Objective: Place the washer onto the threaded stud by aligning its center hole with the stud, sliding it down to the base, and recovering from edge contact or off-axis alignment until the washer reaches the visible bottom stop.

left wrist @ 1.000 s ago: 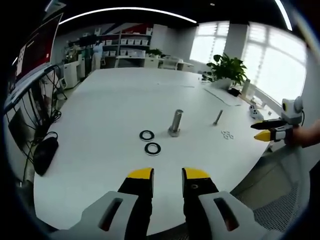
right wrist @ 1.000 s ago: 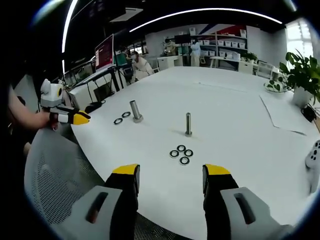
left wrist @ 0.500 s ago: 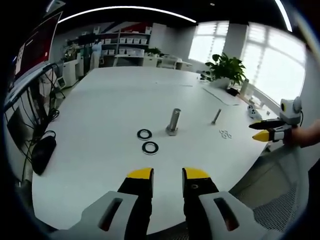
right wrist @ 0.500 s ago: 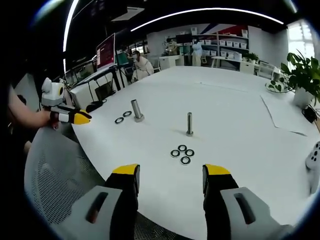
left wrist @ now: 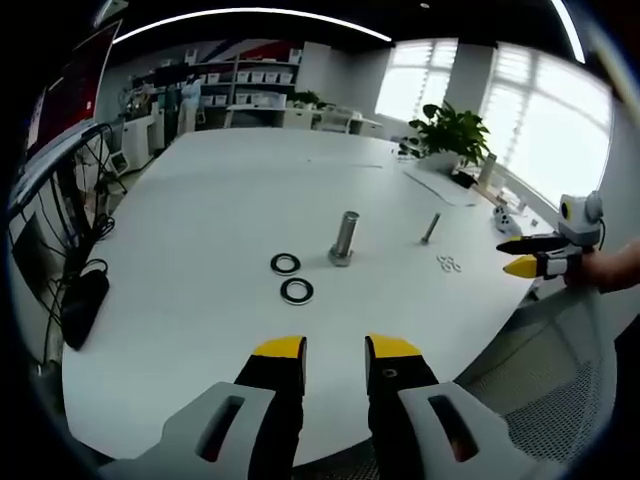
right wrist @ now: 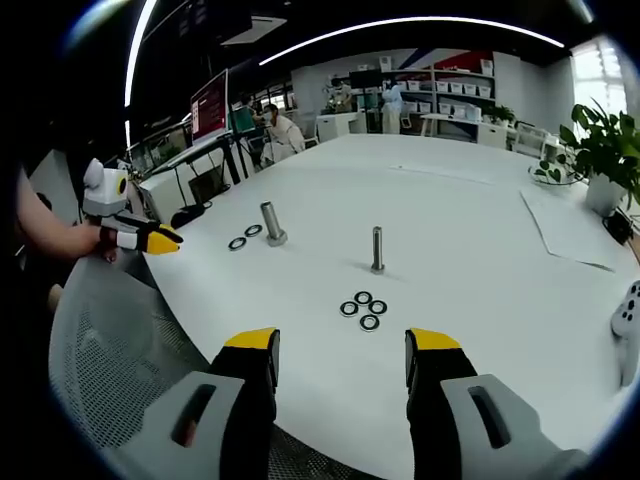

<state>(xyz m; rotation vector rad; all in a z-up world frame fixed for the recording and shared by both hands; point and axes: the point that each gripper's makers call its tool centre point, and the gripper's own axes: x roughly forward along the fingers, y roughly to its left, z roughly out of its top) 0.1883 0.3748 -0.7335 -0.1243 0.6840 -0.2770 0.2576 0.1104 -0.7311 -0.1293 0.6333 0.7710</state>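
On the white table [left wrist: 220, 200] a thick threaded stud [left wrist: 345, 238] stands upright, with two large dark washers [left wrist: 297, 291] lying flat to its left. A thinner stud [left wrist: 431, 228] stands further right beside three small washers [left wrist: 449, 264]. My left gripper [left wrist: 335, 348] hovers short of the table edge, open with a narrow gap and nothing in it. My right gripper [right wrist: 342, 342] is open and wide, also with nothing in it, facing the small washers [right wrist: 362, 308] and the thin stud [right wrist: 377, 249]. The thick stud [right wrist: 270, 222] is to their left. Each gripper is seen from the other, the left gripper [right wrist: 150, 238] and the right gripper [left wrist: 525, 255], both off the table.
A potted plant [left wrist: 455, 135] and papers [right wrist: 565, 225] sit at the far side of the table. A mesh chair [right wrist: 110, 370] is under my right gripper. A white device [right wrist: 630, 310] lies at the table's right edge. Desks, shelves and a seated person [right wrist: 280, 125] are behind.
Both views have shifted slightly with the hands. The studs and washers have stayed put, and neither gripper's jaws have changed.
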